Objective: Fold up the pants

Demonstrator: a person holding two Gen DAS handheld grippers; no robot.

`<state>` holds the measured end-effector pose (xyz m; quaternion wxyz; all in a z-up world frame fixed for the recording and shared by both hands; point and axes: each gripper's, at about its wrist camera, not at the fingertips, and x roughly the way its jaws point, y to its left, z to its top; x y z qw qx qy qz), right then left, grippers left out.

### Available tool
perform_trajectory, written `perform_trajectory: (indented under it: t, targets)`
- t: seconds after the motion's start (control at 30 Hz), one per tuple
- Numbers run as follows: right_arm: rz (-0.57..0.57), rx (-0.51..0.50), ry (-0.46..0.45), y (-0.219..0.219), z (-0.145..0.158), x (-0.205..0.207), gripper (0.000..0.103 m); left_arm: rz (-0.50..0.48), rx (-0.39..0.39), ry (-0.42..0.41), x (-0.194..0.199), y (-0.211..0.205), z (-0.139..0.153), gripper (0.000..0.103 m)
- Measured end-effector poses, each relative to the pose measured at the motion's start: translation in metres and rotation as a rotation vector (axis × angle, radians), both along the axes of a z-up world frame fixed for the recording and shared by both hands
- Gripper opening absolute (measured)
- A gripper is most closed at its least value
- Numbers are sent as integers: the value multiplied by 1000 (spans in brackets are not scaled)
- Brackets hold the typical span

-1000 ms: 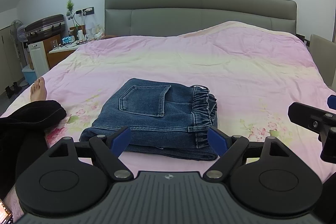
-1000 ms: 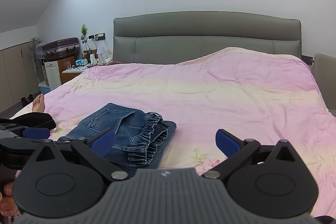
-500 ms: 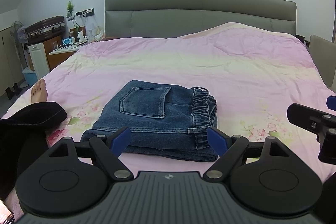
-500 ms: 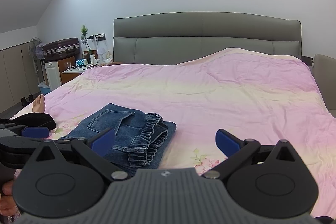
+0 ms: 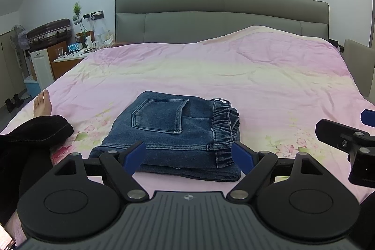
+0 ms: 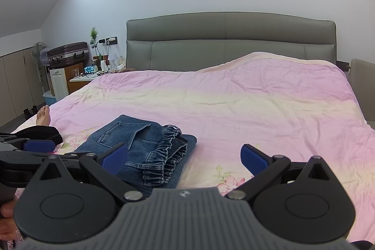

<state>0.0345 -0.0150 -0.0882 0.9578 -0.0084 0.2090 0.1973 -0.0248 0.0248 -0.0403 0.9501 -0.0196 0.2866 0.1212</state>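
Folded blue denim pants [image 5: 173, 132] lie in a compact stack on the pink bedspread [image 5: 234, 76], back pocket up, elastic waistband to the right. My left gripper [image 5: 188, 156] is open and empty, held just short of the stack's near edge. My right gripper [image 6: 185, 157] is open and empty, to the right of the pants [image 6: 140, 147] and above the bedspread [image 6: 234, 104]. Part of the right gripper shows at the right edge of the left wrist view. The left gripper shows at the left edge of the right wrist view.
A person's black-trousered leg [image 5: 30, 132] and bare foot [image 5: 42, 103] rest on the bed's left edge. A grey headboard [image 5: 220, 13] stands at the far end. A bedside cabinet [image 5: 68, 57] with clutter and a suitcase [image 5: 49, 33] are at far left.
Both grippers have drawn back a little from the pants and lifted slightly. The pants have not moved. Both stay open.
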Motion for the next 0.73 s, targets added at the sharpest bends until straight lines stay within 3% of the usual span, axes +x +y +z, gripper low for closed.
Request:
perform_trajectory:
  t: [0.73]
  targets:
    - [-13,13,14,1,1,3,98,-30,7,2,1,-7,3,97]
